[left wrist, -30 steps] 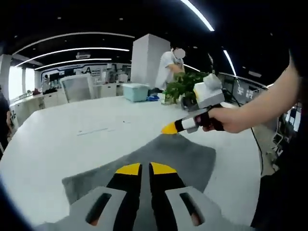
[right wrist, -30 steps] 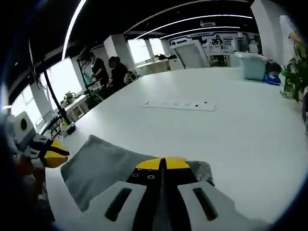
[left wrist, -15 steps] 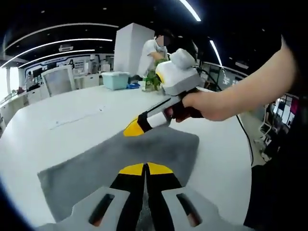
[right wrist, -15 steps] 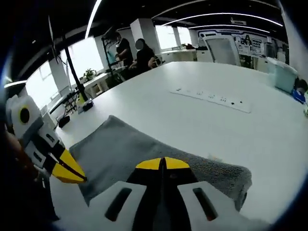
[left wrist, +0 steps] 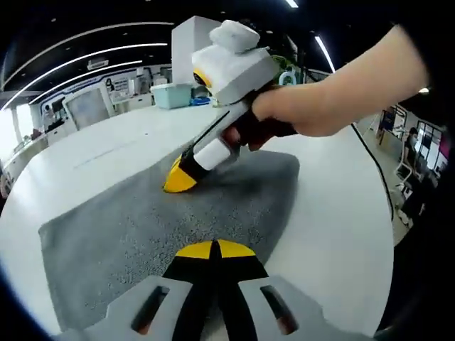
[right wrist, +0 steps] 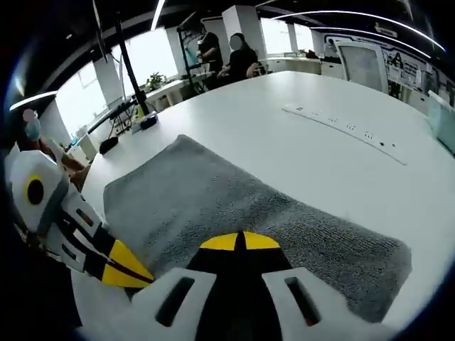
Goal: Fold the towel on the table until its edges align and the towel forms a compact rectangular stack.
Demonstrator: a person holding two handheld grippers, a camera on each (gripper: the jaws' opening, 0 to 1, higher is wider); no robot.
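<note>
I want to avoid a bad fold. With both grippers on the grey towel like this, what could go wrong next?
1. The left gripper and the right gripper sit at different places on the towel, so the edges may land skewed.
2. Both look shut; a thin pinch could slip.
3. The towel lies near the table's edge, so a pull might drag it off.

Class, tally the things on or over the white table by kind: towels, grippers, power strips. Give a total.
Towel: 1
Grippers: 2, left gripper and right gripper
Power strip: 1
Total: 4
</note>
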